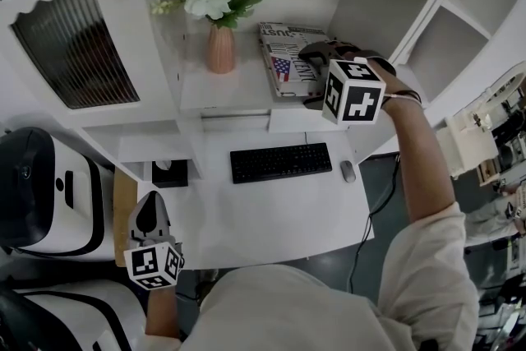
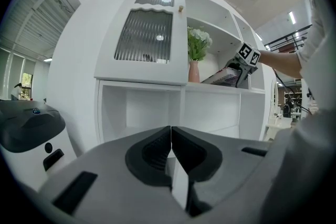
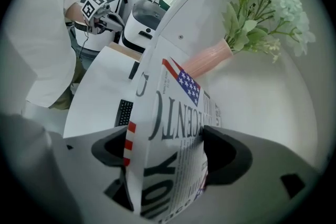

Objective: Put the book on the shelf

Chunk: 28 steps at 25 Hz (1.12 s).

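The book (image 1: 288, 57), a white cover with a US flag and large grey lettering, lies on the white shelf (image 1: 222, 88) to the right of the vase. My right gripper (image 1: 315, 76) reaches into that shelf bay at the book's right edge. In the right gripper view the book (image 3: 173, 128) stands between the widely spread jaws of the right gripper (image 3: 165, 157), and a dark gap shows at the left jaw. My left gripper (image 1: 150, 210) hangs low at the desk's front left corner, its jaws closed together with nothing in them (image 2: 171, 139). From there the book (image 2: 226, 77) shows far off.
A pink vase of pale flowers (image 1: 220, 45) stands on the same shelf, left of the book. A black keyboard (image 1: 281, 162) and mouse (image 1: 348, 171) lie on the desk below. A ribbed-glass cabinet door (image 1: 74, 45) is at left, and white rounded machines (image 1: 49, 193) stand beside the desk.
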Tool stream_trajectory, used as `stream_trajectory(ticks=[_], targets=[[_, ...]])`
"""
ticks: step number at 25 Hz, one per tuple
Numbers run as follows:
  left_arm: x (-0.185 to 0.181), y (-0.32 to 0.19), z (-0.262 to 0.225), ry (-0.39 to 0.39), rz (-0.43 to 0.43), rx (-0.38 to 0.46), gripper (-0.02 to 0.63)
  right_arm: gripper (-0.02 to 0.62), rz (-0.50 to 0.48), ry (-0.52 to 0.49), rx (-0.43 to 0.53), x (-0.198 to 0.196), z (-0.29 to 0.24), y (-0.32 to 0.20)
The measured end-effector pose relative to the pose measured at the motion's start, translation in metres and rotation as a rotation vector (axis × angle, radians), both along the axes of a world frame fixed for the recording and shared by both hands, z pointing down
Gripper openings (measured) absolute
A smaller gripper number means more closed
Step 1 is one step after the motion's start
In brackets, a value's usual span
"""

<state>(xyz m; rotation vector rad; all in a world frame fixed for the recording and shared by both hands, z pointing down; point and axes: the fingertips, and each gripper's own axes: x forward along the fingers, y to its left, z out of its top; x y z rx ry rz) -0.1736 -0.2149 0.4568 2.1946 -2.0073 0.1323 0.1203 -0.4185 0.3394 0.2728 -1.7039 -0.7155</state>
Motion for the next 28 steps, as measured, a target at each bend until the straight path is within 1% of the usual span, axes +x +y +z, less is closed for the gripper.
stream_trajectory(ticks=[4,9,16,28], targets=[[0.002,-0.003,0.002,0.003,0.003,-0.005,0.007,0.446,-0.006,-0.012,-0.075,-0.003,0.001,0.004],[0.005,-0.006,0.004,0.005,0.01,-0.011,0.008,0.456,-0.013,0.008,-0.101,-0.001,0.011,0.007],[0.003,-0.009,0.007,0.006,0.009,-0.019,0.008,0.46,-0.016,-0.001,-0.108,-0.002,0.016,0.007],[0.005,-0.008,0.01,0.009,0.012,-0.023,0.008,0.469,-0.02,0.007,-0.064,0.0,0.032,0.006]])
